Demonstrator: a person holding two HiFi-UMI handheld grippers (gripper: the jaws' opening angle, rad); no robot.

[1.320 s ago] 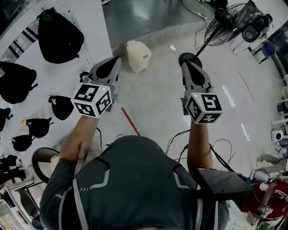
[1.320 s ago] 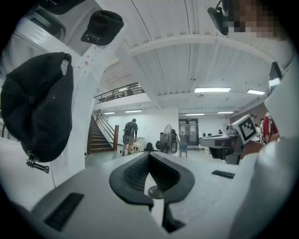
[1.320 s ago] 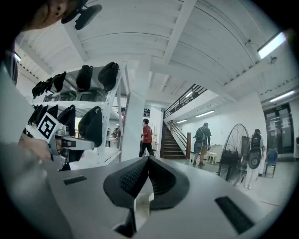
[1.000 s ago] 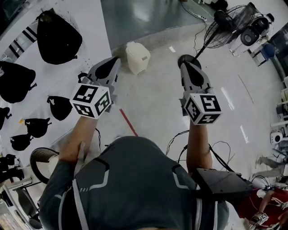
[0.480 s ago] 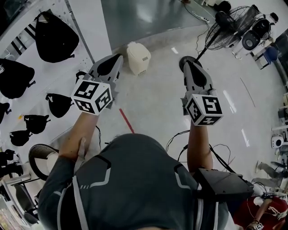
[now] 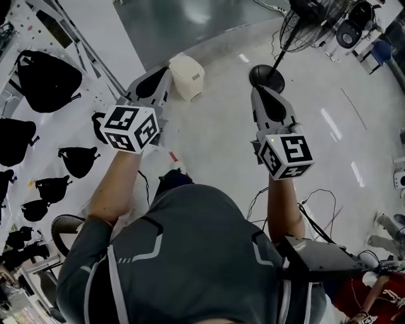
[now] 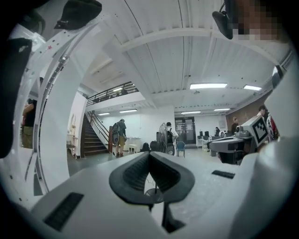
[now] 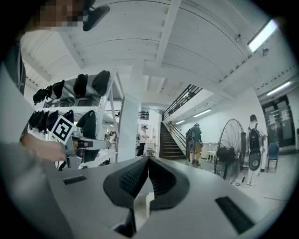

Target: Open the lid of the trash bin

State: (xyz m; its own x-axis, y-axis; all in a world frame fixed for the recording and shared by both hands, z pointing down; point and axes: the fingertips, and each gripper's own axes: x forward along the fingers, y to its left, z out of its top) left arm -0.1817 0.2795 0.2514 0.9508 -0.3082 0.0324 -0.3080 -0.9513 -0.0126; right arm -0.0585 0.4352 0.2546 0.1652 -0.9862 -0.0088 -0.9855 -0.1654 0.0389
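Head view, we hold the left gripper (image 6: 164, 71) and right gripper (image 6: 257, 90) out over the floor (image 6: 215, 133) — both jaws pressed together on nothing, cream trash bin (image 6: 187, 77) standing just beyond the left one, lid (image 6: 183, 66) down.

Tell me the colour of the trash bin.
The trash bin is cream-white all over; the head view shows it best.

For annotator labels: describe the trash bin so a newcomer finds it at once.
Head view: find the white wall of black bags. At its floor edge, by the left gripper's tip, stands the trash bin: small, cream, lid closed, unlike the black fan base.
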